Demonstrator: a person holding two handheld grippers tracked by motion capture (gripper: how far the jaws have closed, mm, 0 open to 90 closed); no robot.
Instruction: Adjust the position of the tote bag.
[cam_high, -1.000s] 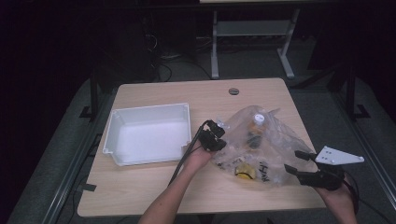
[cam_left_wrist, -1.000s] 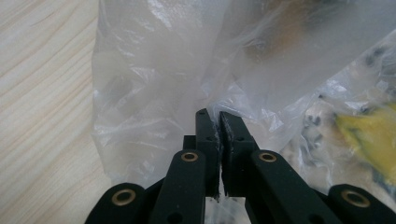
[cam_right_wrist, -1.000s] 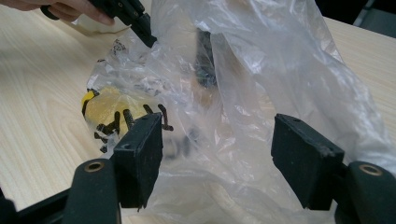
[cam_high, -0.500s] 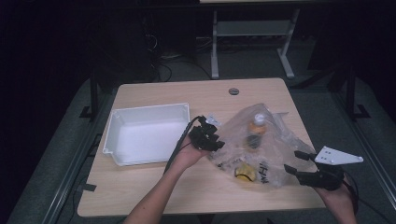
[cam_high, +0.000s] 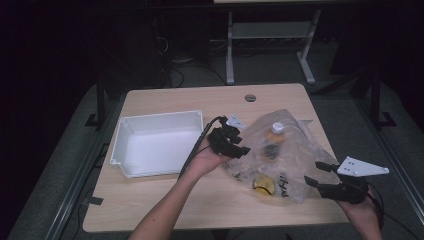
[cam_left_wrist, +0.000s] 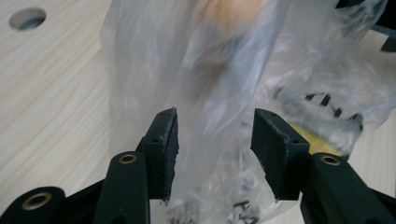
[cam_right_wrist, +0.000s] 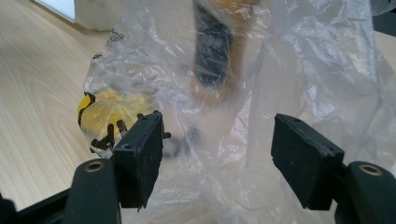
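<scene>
Plastic bag (cam_high: 280, 155) between both spread grippers, left (cam_left_wrist: 215, 154) just opening; high view adds tray (cam_high: 131, 127).

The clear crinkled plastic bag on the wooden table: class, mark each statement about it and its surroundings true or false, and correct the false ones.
1. The clear crinkled plastic bag holds an orange bottle with a white cap. True.
2. The white rectangular plastic tray has the bag inside it. False: the bag lies on the light wooden table, to the right of the tray.
3. The left tongs are clamped shut on the bag. False: their jaws stand apart, having just been opening, with bag film between them.
4. The right tongs are open. True.
5. A yellow object lies inside the bag. True.
</scene>
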